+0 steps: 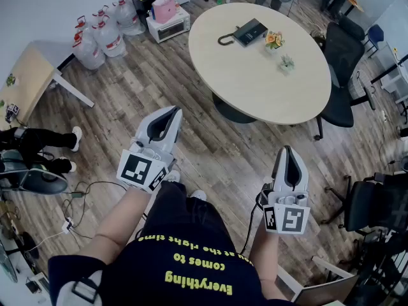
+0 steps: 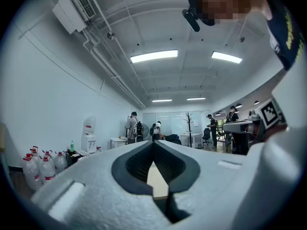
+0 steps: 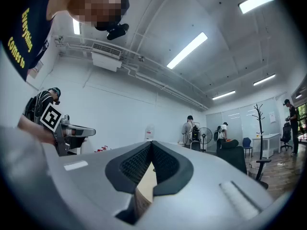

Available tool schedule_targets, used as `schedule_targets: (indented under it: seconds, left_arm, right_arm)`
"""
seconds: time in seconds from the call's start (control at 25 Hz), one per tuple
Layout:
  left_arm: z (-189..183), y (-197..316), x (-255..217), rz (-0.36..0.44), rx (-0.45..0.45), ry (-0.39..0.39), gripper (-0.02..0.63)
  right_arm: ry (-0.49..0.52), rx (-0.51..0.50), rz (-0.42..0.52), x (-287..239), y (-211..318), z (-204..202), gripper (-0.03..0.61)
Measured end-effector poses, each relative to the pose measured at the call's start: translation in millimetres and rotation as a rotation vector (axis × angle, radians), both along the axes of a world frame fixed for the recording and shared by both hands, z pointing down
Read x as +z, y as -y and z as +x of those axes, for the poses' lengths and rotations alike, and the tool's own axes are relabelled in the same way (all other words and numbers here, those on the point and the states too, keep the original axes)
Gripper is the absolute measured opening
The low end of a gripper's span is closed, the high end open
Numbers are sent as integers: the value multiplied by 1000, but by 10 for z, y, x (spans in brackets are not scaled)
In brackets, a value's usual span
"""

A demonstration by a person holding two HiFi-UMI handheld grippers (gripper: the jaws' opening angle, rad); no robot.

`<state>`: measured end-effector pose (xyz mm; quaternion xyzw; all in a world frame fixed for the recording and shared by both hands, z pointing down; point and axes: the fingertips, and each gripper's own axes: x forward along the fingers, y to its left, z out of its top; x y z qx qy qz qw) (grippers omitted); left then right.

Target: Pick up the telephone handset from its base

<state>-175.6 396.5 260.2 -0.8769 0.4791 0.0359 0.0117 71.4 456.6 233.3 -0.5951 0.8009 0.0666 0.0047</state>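
A black telephone base (image 1: 250, 32) lies on the far side of the round beige table (image 1: 255, 88). Its dark curved handset (image 1: 227, 39) rests at the base's left edge. My left gripper (image 1: 172, 111) is held level over the wooden floor, well short of the table, with its jaws shut and nothing in them. My right gripper (image 1: 288, 150) hangs lower right, also shut and empty. In the left gripper view the shut jaws of the left gripper (image 2: 154, 143) meet with a strip of the tabletop behind them. The right gripper (image 3: 151, 143) looks the same in the right gripper view.
Two small flower pots (image 1: 274, 40) stand on the table right of the phone. Black office chairs (image 1: 341, 62) stand at the right. Water bottles (image 1: 102, 37), a wooden desk (image 1: 25, 81), floor cables (image 1: 76, 203) and a seated person's legs (image 1: 38, 142) are at the left.
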Motion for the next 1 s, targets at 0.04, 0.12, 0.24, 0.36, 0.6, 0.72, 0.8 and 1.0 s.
schedule_targets:
  seconds: [0.04,0.12,0.24,0.36,0.6,0.72,0.8,1.0]
  left_arm:
    - [31,-1,1,0,-1,0,5]
    - [88,-11,9,-1,-2,0,5]
    - [158,-40,32,-9,-5,-2,5]
    - [205,-42,29,-10,-16,-1,5]
    - [226,-6,2,-11,-31,6,5]
    - [202,41,-14,-15,-35,2,5]
    - [187,83,-34,-12,-37,-9,60]
    - [182,314,4,-23,-28,-2,147]
  right_arm:
    - [0,0,1,1,-7,26,12]
    - [1,-4,4,2,-29,69,12]
    - [-4,-16,12,-14,-69,105,12]
    - [1,-10,21,-29,-76,156,12]
    - [26,-25,28,-37,-18,157,12]
    - [51,-40,20,-24,53,118,14]
    - [74,-54,7,-4,113,87,27]
    - [86,-71,-6,17,319,9,109]
